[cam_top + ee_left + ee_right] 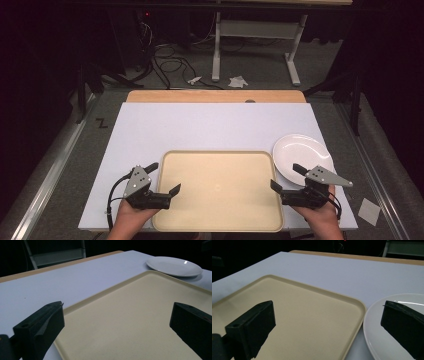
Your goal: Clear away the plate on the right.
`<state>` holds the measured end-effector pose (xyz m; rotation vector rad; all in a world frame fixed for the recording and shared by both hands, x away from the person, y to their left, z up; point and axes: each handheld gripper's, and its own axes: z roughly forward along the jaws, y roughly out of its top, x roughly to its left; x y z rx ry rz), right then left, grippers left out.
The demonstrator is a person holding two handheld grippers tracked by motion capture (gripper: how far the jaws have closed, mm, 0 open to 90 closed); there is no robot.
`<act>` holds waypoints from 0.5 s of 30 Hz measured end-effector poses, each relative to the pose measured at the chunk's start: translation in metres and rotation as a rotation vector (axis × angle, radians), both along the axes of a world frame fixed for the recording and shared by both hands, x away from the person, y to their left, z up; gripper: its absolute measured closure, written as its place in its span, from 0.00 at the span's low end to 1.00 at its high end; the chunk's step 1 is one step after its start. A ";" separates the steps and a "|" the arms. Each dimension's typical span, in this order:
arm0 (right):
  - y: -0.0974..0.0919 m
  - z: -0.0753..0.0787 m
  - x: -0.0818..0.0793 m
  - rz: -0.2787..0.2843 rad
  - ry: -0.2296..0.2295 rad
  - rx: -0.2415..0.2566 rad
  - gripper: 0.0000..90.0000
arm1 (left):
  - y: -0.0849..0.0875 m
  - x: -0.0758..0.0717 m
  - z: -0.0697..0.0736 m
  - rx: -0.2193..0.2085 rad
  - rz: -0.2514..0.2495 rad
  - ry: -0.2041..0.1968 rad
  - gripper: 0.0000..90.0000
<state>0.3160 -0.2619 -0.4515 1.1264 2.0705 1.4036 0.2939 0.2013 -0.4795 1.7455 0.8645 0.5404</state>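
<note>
At six o'clock on the white board (210,125) lies an empty beige tray (217,192), flat, rimmed and clean, with a bare white plate (302,155) touching its two o'clock corner. Nothing looks begun. The left gripper (164,179) and right gripper (286,176) straddle the tray's side edges, jaws wide apart, holding nothing.

A white-topped desk (210,125) carries a beige tray (217,192) at its near middle and a white plate (300,152) just right of it.
</note>
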 end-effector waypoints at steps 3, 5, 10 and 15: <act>0.000 0.001 0.000 -0.004 -0.006 0.005 0.00 | 0.001 0.000 0.000 -0.003 0.000 0.003 0.01; 0.000 0.001 -0.001 -0.005 -0.010 0.008 0.00 | 0.001 0.000 0.001 0.000 -0.003 0.004 0.01; -0.001 0.002 -0.001 -0.005 -0.016 0.008 0.00 | 0.003 0.002 0.002 -0.009 -0.004 0.005 0.01; -0.002 0.003 -0.001 -0.005 -0.021 0.010 0.00 | 0.005 0.002 0.003 -0.020 -0.002 0.003 0.01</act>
